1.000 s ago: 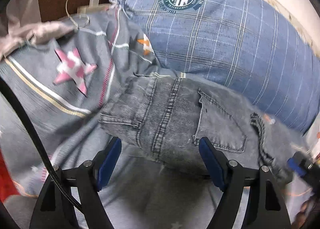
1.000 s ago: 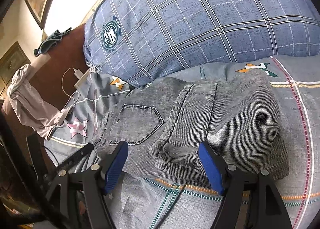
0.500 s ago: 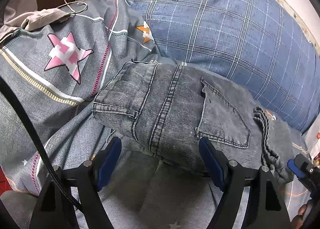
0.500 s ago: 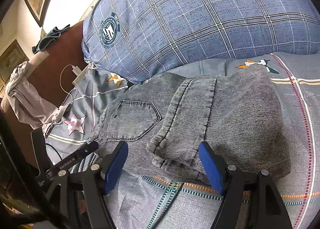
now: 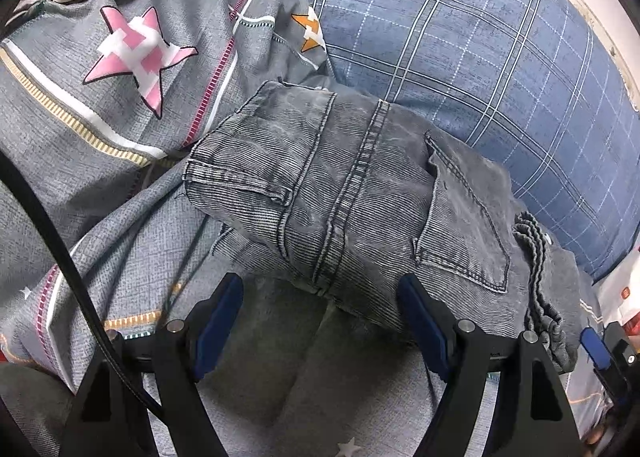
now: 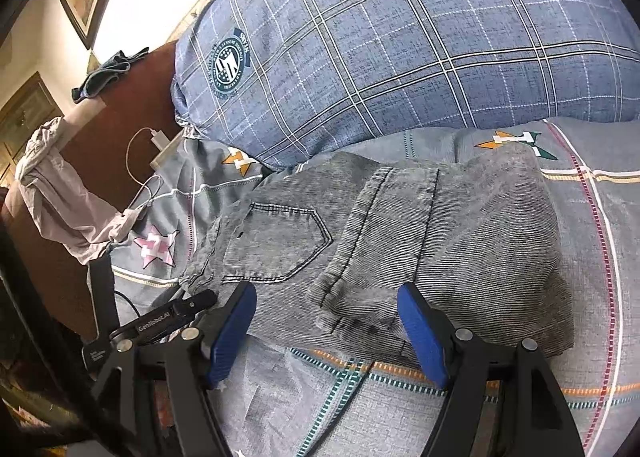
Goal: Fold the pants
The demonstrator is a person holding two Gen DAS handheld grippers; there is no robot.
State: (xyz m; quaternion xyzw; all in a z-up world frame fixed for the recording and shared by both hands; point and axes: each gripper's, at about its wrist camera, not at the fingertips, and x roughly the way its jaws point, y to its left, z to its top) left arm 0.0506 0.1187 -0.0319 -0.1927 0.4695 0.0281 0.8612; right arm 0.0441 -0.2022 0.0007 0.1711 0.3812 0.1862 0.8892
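Pants (image 5: pixel 360 193) in washed grey denim lay already folded into a compact bundle on the bed, just ahead of both tools and touching neither. The left tool (image 5: pixel 320 321) stood wide open with nothing between its blue pads, the near folded edge of the bundle directly in front of its gap. The right tool (image 6: pixel 326 331) was likewise wide open and empty, a turned-up hem lying just beyond its pads. From the left view the bundle's long axis ran from near left to far right, back pocket (image 5: pixel 460 225) uppermost; the gathered waistband (image 5: pixel 540 281) sat at the right end, and the left tool seemed the nearer to the fold edge. The folding looked close to done, so a last tuck or smoothing would probably start from that near edge. Beneath lay a grey bedspread (image 5: pixel 120 129) with a pink star (image 5: pixel 136 53), rumpled and soft. A blue plaid pillow (image 6: pixel 400 49) pressed against the far side, and a charger cable (image 6: pixel 140 161) lay at far left.
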